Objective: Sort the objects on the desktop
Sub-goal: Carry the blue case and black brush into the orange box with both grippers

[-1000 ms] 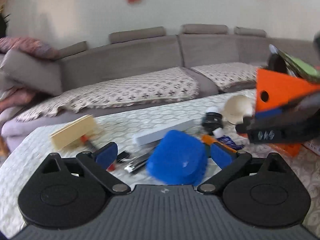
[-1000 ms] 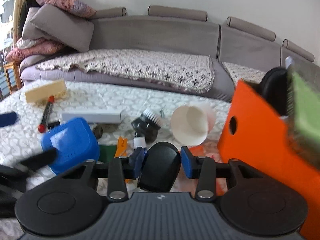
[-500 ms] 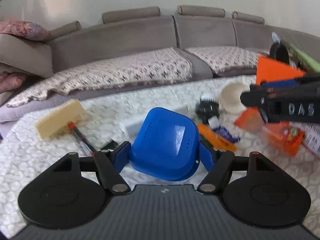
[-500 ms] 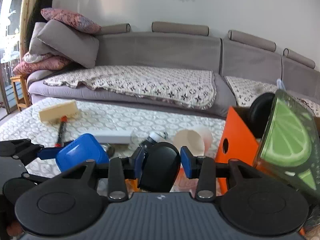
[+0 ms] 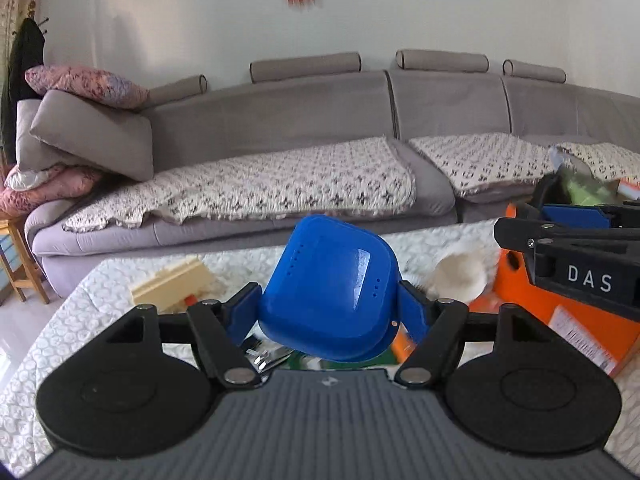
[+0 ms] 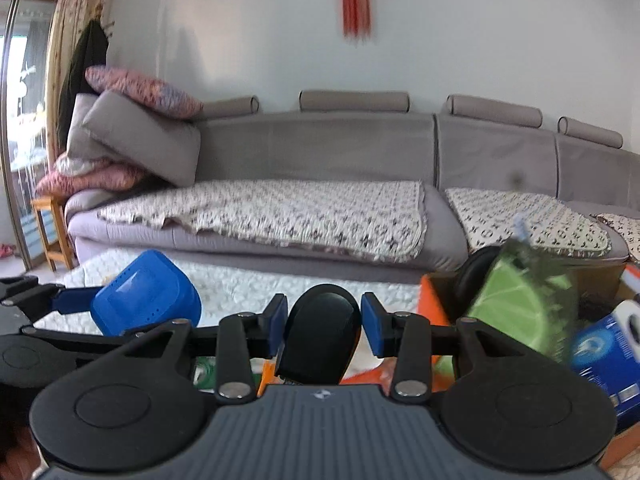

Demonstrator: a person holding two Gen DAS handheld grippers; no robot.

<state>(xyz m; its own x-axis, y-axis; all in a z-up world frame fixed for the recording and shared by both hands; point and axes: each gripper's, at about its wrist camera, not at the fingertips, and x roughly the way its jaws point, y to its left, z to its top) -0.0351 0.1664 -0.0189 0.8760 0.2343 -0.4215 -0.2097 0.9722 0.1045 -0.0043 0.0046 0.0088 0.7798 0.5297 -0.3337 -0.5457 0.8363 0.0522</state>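
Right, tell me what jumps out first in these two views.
The bright blue case clamped in the left gripper, lifted above the cluttered table. Next, the black oval object pinched in the right gripper. To the right stands the orange box, already stuffed, with a lime-printed packet sticking out.

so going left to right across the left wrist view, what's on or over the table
cream block → blue case shut in the left gripper → white cup → orange box, with the right gripper in front of it
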